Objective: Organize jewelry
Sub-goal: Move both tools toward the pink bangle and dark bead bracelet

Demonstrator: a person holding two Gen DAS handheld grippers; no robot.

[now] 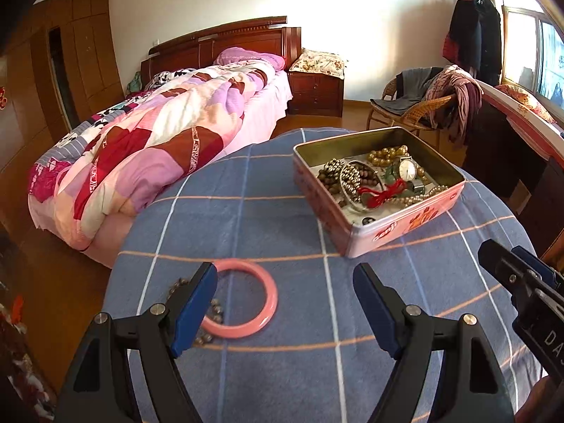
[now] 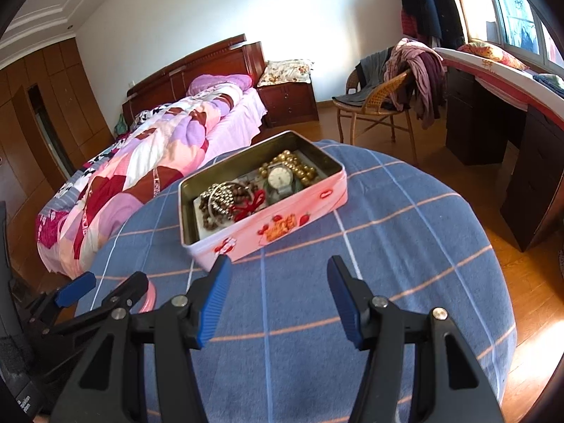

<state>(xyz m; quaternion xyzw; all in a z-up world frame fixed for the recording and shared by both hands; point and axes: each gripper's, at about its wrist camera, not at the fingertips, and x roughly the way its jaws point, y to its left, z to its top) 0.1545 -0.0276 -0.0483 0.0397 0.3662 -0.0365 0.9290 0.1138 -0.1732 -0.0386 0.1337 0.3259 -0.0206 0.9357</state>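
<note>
A pink tin box (image 1: 398,227) (image 2: 282,218) stands open on the blue checked tablecloth (image 1: 282,218). It holds several bead strings, a watch (image 1: 408,169) (image 2: 280,177) and a red tassel (image 1: 386,190). A pink bangle (image 1: 269,303) lies on the cloth at the near left, with a dark bead bracelet (image 1: 211,312) beside it, partly hidden by my left finger. My left gripper (image 1: 285,278) is open and empty, just above the bangle. My right gripper (image 2: 278,275) is open and empty, in front of the tin. The bangle's edge (image 2: 151,298) shows behind the left gripper in the right wrist view.
The round table's edge (image 2: 493,246) drops to a wooden floor. A bed with a patchwork quilt (image 1: 148,148) lies to the left. A wicker chair with clothes (image 2: 384,102) and a dark desk (image 2: 511,148) stand to the right.
</note>
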